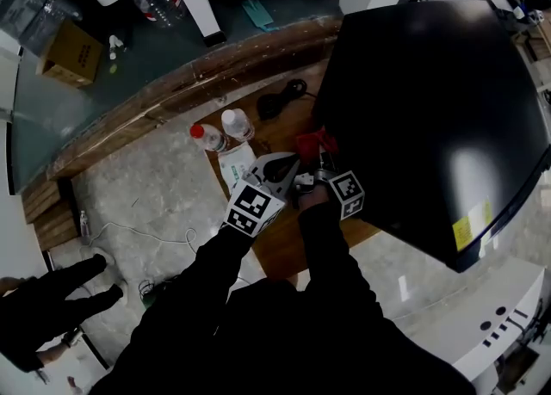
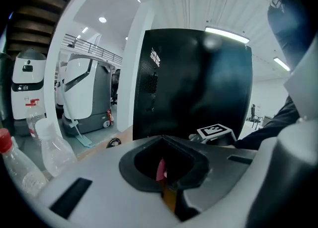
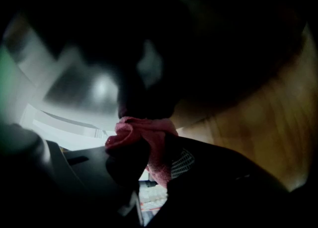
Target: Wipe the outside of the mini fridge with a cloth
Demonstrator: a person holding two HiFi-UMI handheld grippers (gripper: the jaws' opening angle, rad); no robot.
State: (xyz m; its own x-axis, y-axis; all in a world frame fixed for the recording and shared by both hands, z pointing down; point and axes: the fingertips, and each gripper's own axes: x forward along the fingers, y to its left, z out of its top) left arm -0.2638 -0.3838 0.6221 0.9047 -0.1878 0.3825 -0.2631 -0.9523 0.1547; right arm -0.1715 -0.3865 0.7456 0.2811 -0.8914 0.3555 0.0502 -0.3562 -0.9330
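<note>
Your black sleeves (image 1: pixel 258 299) fill the bottom of the head view, and both grippers sit close together just beyond them, over the wooden bench (image 1: pixel 277 249).

Your right gripper (image 1: pixel 323 165) has its fingers clamped on the red cloth (image 1: pixel 312 141). In the right gripper view the cloth (image 3: pixel 149 142) bunches out between the dark fingers (image 3: pixel 124 162), right against a dark surface.

Your left gripper (image 1: pixel 288 165) is just beside the right one and aimed the same way. Its fingers are drawn together, with only a thin pink sliver showing in the slit between them, and you cannot tell whether that sliver is pinched.

The mini fridge (image 1: pixel 430 101) stands on the bench to your right, immediately past the cloth. It is upright, with its long axis vertical. The left gripper view shows the fridge (image 2: pixel 198 83) tall and black, with a perforated panel on its left side.

To the left of the cloth stand two clear bottles, one red-capped (image 1: pixel 209 138) and one white-capped (image 1: pixel 237 124), with a white packet (image 1: pixel 234 161) just beside them. A black cable (image 1: pixel 280 101) lies coiled near the fridge's base. A cardboard box (image 1: pixel 69 53) sits well apart, on the floor beyond the bench.
</note>
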